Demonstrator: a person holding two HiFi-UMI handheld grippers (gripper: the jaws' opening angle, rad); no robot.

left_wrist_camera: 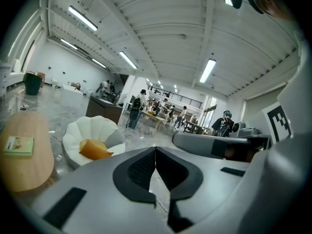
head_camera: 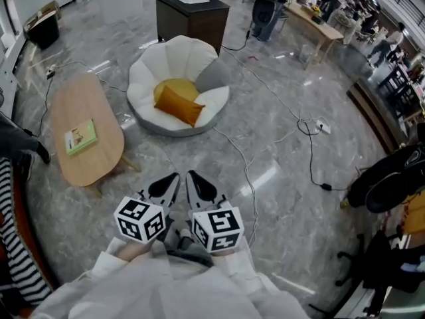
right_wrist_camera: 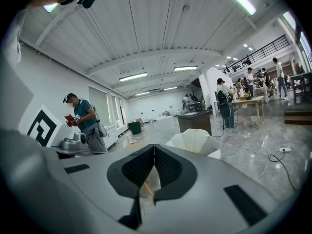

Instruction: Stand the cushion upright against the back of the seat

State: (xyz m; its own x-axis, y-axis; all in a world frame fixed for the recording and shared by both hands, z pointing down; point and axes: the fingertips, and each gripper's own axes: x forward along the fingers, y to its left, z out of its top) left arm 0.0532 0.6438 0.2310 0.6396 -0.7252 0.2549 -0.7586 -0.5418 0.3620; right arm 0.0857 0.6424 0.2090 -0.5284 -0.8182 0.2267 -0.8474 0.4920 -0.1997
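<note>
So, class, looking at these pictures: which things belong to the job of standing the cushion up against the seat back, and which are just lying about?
Belong to the job: white seat; orange cushion lying in it; left gripper and right gripper, both shut and empty.
Just lying about: wooden table; green book on it; dark cabinet; floor cables.

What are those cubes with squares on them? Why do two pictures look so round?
A person holds a grabbing tool in each hand: the left gripper and the right gripper. The patterned cubes are part of them. One picture comes from a camera on the person's head, looking down; the round ones come from cameras riding on each tool. Both tools' fingers are closed, holding nothing. Ahead stands a white seat with an orange cushion lying in it, near a wooden table with a book.
</note>
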